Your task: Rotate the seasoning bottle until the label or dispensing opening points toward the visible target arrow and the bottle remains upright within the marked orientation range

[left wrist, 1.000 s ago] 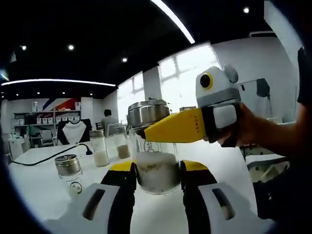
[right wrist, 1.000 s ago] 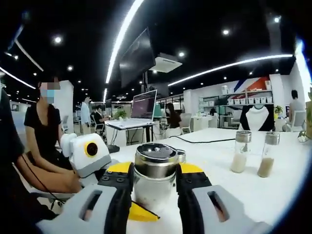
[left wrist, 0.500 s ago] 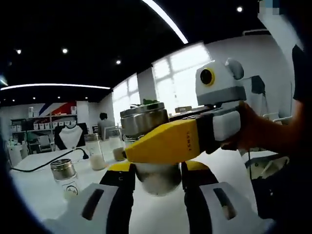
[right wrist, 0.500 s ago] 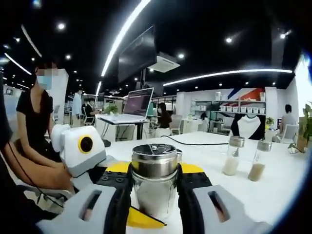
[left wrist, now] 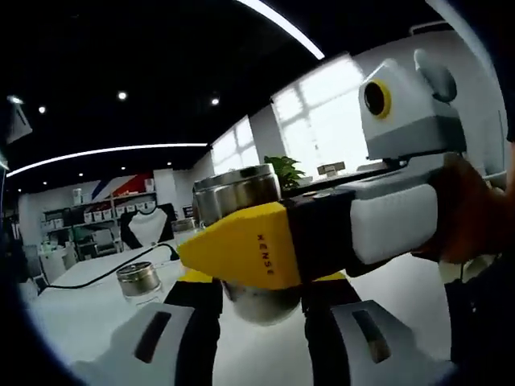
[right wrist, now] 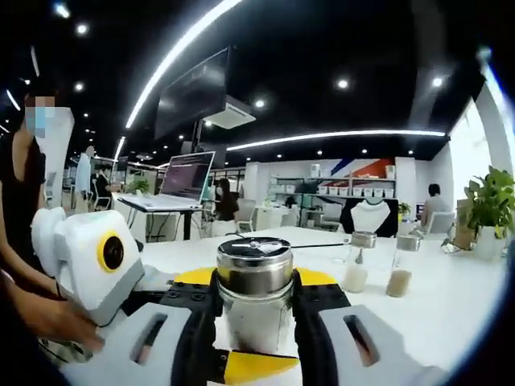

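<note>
The seasoning bottle (right wrist: 253,277), glass with a shiny metal cap, stands upright between my right gripper (right wrist: 256,291) fingers, which are shut on it just under the cap. In the left gripper view the same bottle (left wrist: 235,187) sits between my left gripper (left wrist: 259,291) fingers, shut on its lower body. The right gripper (left wrist: 241,251) crosses in front of the bottle there and hides its middle and any label. The left gripper (right wrist: 256,363) reaches in from the left under the bottle. No arrow mark shows.
A small metal-capped jar (left wrist: 138,278) and a black cable (left wrist: 105,273) lie on the white table (left wrist: 72,314). Two glass shakers (right wrist: 358,261) (right wrist: 400,265) stand further back. A person (right wrist: 20,185) is at the left, a plant (right wrist: 487,209) at the right.
Both views have swung and tilted with the hands. The right gripper now covers more of the bottle in the left gripper view. Both grips have held throughout.
</note>
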Tool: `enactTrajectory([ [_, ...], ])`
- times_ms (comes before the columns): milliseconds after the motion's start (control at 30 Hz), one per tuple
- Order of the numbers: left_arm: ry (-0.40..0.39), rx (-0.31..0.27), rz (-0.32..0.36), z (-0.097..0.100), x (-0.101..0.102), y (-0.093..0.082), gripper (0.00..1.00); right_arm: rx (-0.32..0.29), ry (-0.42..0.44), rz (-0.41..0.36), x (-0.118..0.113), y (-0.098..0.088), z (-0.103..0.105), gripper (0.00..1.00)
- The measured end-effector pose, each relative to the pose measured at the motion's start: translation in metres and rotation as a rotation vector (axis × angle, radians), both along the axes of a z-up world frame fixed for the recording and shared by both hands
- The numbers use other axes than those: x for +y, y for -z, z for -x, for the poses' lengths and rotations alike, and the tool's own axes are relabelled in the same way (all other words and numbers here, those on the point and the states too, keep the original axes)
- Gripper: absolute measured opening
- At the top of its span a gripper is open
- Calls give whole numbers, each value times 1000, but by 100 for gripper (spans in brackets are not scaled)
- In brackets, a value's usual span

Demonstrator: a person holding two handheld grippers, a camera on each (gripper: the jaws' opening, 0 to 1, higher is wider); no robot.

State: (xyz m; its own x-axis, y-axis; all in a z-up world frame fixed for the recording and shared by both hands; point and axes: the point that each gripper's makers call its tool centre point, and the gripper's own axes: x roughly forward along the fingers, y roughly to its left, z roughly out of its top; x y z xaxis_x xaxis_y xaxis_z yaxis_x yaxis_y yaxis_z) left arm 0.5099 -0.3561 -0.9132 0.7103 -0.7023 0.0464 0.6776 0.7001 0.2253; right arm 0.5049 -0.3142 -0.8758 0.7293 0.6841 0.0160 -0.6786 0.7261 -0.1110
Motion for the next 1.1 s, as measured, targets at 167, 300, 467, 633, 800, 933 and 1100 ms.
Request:
enactTrajectory([
  [167, 67, 32, 83, 7, -1, -7, 38, 34, -192, 7, -2, -5, 14, 33],
  [300, 109, 14, 61, 13, -8, -8, 37, 50, -280, 86, -10, -3, 19, 33],
  [467, 170, 20, 72, 21, -15, -9, 37, 37, -348, 119, -12, -3, 25, 34],
  [633, 259, 40, 110, 32, -23, -12, 37, 37, -406, 118, -10, -2, 34, 35],
  [800, 243, 38, 87, 29, -26, -7, 38, 60, -332, 85, -14, 2, 28, 35],
  [933, 208, 1, 57, 26, -25, -7, 39, 22, -256, 70, -14, 2, 22, 35],
  [1100, 162, -10, 82, 19, -17, -11, 39, 6, -107, 5, -15, -6, 8, 35],
])
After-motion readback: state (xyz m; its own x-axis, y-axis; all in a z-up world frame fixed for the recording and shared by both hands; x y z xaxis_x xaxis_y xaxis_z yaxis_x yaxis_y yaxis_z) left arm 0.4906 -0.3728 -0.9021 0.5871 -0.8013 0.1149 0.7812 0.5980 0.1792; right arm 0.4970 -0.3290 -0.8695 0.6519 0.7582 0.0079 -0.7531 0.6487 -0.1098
